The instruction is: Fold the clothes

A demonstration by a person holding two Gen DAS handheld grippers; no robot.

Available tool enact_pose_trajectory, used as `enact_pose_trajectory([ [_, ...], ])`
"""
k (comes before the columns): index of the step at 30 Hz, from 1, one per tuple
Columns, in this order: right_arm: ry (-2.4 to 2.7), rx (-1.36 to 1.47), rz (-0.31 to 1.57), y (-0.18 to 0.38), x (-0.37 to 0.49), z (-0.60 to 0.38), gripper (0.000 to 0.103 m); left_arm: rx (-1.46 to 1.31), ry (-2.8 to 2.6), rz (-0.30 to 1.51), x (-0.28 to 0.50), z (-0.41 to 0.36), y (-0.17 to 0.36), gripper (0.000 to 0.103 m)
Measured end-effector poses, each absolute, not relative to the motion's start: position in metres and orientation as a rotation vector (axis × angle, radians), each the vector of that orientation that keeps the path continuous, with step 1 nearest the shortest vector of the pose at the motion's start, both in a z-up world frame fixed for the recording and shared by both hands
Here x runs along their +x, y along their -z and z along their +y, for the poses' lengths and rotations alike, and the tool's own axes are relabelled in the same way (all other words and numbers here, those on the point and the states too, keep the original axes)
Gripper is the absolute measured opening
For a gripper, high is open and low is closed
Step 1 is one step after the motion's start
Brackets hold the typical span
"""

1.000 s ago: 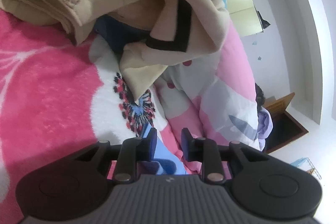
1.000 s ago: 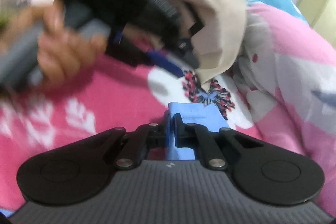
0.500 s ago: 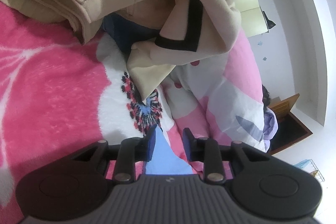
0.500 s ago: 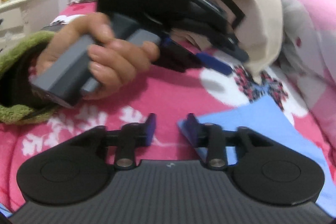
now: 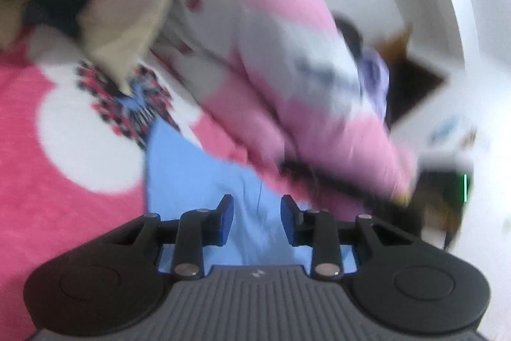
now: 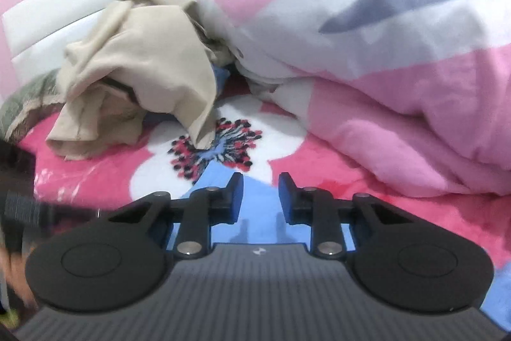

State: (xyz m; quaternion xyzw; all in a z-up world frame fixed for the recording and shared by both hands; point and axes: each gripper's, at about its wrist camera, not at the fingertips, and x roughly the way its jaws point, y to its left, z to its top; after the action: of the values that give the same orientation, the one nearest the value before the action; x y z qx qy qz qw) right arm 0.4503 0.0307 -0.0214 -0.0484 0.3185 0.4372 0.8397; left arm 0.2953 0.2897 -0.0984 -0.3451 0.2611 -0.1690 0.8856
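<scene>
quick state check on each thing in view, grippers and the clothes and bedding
left gripper: open, empty
right gripper: open, empty
blue cloth: lying flat on the blanket
beige garment: crumpled heap, unfolded
pink quilt: bunched up beside it

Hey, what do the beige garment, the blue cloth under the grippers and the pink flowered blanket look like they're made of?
Beige garment: a thin, matte woven fabric, probably cotton; it slumps in soft, sharp-edged folds.
Blue cloth: smooth, flat, light fabric with no visible pile; the fibre cannot be told.
Pink flowered blanket: likely plush fleece, since its surface looks fuzzy with a slight sheen.
</scene>
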Motion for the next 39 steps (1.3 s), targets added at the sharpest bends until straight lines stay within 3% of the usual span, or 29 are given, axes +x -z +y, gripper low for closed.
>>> enact_pose_trajectory([
  [7, -0.985, -0.313, 0.837, 0.069, 0.468, 0.114, 0.023, -0.603, 0.238, 0.684, 0.304, 0.276, 0.111, 0.028],
  [16, -0.965, -0.304, 0.726, 0.072, 0.482, 0.156, 0.021, -0.603, 0.213, 0.685, 0.3, 0.28, 0.114, 0.025],
  [25, -0.871, -0.206, 0.701, 0.004, 0.464, 0.044, 0.022, -0.607, 0.179, 0.658, 0.296, 0.282, 0.109, 0.027],
  [33, -0.774, -0.267, 0.901, 0.068, 0.476, 0.019, 0.022, -0.647, 0.14, 0.647, 0.303, 0.292, 0.113, 0.025],
  [39, -0.671, -0.14, 0.757, 0.058, 0.493, 0.007, 0.021, -0.643, 0.133, 0.632, 0.304, 0.294, 0.115, 0.023],
])
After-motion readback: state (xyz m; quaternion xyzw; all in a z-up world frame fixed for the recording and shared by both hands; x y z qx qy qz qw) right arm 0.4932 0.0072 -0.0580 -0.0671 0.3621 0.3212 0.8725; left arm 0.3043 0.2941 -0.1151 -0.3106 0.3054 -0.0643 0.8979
